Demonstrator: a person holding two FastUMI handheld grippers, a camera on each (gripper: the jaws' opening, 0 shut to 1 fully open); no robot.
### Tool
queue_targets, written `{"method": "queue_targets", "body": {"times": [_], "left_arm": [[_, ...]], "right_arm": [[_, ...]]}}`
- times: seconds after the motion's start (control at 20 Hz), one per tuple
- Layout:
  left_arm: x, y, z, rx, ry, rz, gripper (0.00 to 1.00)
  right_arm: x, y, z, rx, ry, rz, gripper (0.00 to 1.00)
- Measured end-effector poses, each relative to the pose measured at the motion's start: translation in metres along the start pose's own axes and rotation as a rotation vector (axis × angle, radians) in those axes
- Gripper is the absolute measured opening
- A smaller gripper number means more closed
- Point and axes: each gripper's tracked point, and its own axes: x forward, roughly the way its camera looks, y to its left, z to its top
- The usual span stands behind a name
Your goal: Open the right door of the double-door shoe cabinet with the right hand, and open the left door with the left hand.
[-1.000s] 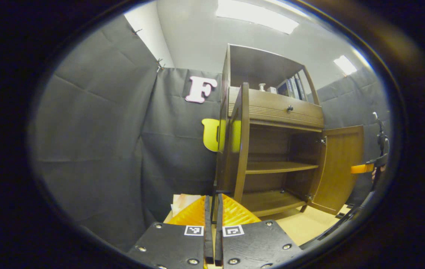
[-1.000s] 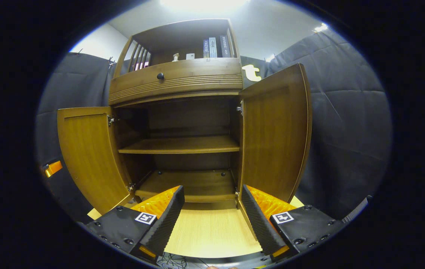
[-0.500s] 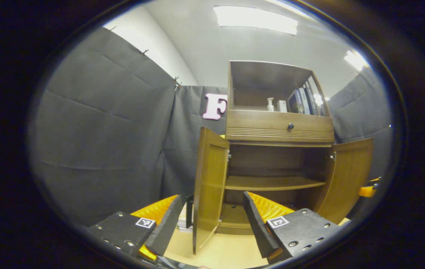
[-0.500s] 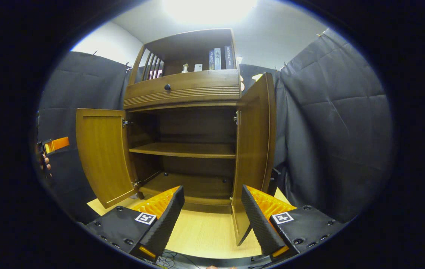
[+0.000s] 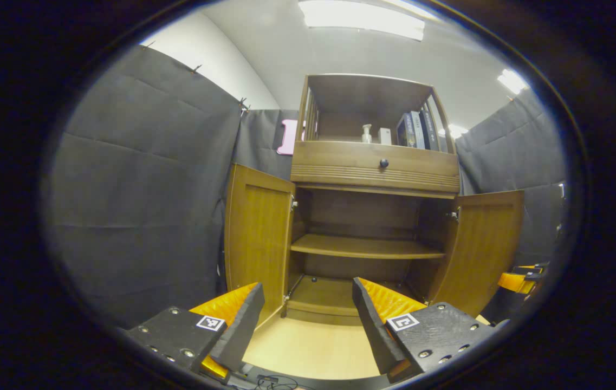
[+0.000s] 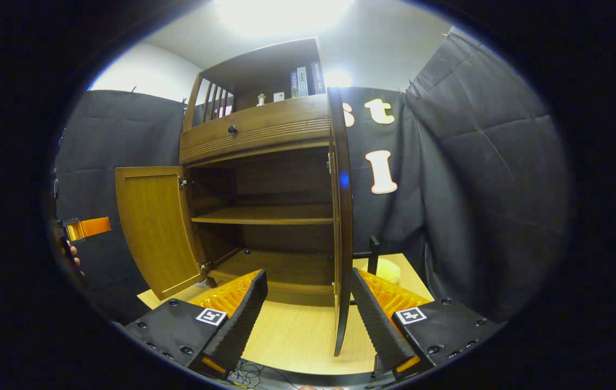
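black cloth walls close round our booth, with a pale wooden floor (image 5: pixel 313 352) under the shoe cabinet (image 5: pixel 375 173). we see both doors swung wide. in the left gripper view the left door (image 5: pixel 258 238) stands out to the left and the right door (image 5: pixel 481 246) to the right, baring an empty middle shelf (image 5: pixel 364 248). up top sit a small bottle (image 5: pixel 366 133) and some books (image 5: pixel 412 130) above a drawer knob (image 5: pixel 383 162). our left gripper (image 5: pixel 308 317) is released, fingers apart, holding nothing, short of the cabinet. in the right gripper view our right gripper (image 6: pixel 308 309) is likewise spread and empty, and the right door's edge (image 6: pixel 341 216) stands edge-on between its fingers, whether touching we cannot tell. a hand (image 6: pixel 73 254) shows at far left.
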Motion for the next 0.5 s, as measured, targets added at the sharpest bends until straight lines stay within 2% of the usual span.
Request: {"method": "queue_targets", "body": {"times": [0.05,0.15,0.25,0.3,0.35,0.4,0.45,0.5], "left_arm": [[0.0,-0.002,0.001,0.012,-0.001,0.002,0.91],[0.003,-0.006,0.0,0.037,0.0,0.005,0.91],[0.006,-0.014,0.003,0.053,-0.007,-0.028,0.91],[0.01,-0.017,0.006,0.059,-0.015,-0.046,0.91],[0.017,-0.021,0.009,0.065,-0.027,-0.062,0.91],[0.024,-0.026,0.013,0.071,-0.042,-0.083,0.91],[0.031,-0.029,0.018,0.072,-0.067,-0.109,0.91],[0.039,-0.03,0.015,0.07,-0.044,-0.119,0.91]], "right_arm": [[-0.002,0.0,0.002,0.005,-0.007,0.002,0.98],[-0.003,0.001,0.0,0.001,-0.008,0.003,0.97],[-0.004,0.002,-0.003,-0.002,-0.002,-0.005,0.98],[-0.003,0.003,-0.004,0.002,-0.001,-0.01,0.93],[-0.002,0.006,-0.003,0.007,-0.002,-0.017,0.93],[-0.002,0.008,-0.003,0.013,-0.006,-0.026,0.97],[0.001,0.009,0.001,0.021,-0.029,-0.05,0.98],[0.007,0.008,-0.001,0.03,-0.006,-0.081,0.97]]}}
